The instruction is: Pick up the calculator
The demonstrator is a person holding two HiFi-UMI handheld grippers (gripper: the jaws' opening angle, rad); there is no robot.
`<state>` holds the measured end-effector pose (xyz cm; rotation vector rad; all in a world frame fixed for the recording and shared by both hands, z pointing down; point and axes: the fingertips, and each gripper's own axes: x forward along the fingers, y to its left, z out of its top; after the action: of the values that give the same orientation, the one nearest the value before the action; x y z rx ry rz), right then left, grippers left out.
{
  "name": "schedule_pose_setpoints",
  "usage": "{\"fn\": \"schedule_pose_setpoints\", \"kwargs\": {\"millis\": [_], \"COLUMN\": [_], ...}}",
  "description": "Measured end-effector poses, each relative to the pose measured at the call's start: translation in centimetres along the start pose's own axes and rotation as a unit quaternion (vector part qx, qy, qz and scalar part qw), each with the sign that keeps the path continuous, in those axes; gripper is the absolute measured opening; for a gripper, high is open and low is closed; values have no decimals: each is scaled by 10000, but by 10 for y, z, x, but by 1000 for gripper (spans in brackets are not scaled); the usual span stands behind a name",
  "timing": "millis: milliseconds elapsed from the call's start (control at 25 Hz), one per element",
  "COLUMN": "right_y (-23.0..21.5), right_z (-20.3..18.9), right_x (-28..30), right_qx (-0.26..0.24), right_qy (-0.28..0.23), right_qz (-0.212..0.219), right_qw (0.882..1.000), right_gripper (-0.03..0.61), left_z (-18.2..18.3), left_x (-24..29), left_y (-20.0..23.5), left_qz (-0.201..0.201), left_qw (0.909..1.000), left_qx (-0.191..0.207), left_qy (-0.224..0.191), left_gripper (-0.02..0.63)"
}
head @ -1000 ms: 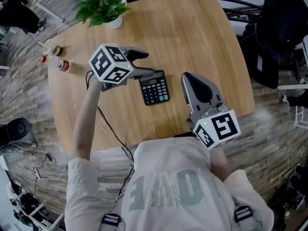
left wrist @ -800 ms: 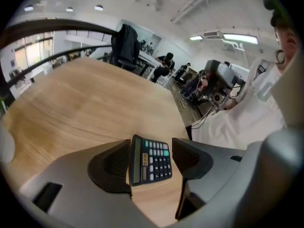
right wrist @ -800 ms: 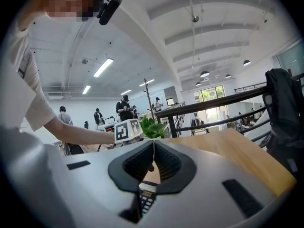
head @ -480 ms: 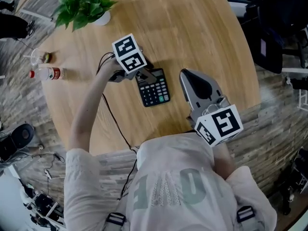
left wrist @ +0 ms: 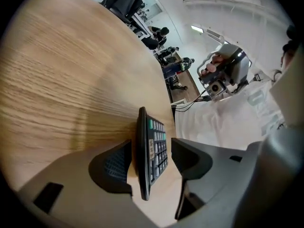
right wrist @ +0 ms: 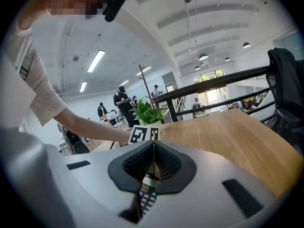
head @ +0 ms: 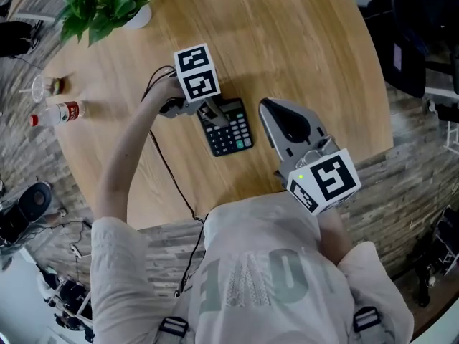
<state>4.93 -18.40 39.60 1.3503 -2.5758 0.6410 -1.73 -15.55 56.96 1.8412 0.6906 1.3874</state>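
Left tool (left wrist: 151, 148) straddles calculator (head: 228, 126) edge, loosely.

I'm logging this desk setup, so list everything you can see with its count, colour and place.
table: one, light wood, round, centre
calculator: one, black, mid-table
potted plant: one, green in a white pot, table's far left
bottle: one, clear with red cap and label, lying near the table's left edge
cup: one, clear, beside the bottle
cable: one, black, across the table's near side
left tool: one, grey, jaws apart around the calculator
right tool: one, grey, jaws together, empty, right of the calculator
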Motion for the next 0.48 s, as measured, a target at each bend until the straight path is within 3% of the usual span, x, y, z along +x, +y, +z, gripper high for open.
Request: {"fn": "schedule_pose_setpoints", "kwargs": {"millis": [280, 480], "right_y": [2, -1], "right_z": [-8, -13], "right_x": [13, 14], "right_qx": [17, 35], "right_qy": [132, 207], "right_qz": [108, 101], "right_qw": [9999, 9997], "right_gripper": [20, 20], "left_z": [-4, -4], "left_x": [12, 13], "left_y": [-5, 2], "left_qz": [-501, -541], "left_qw": [9984, 9978], "left_qx": [-174, -249], "left_qy": [200, 282], "left_gripper": [258, 192]}}
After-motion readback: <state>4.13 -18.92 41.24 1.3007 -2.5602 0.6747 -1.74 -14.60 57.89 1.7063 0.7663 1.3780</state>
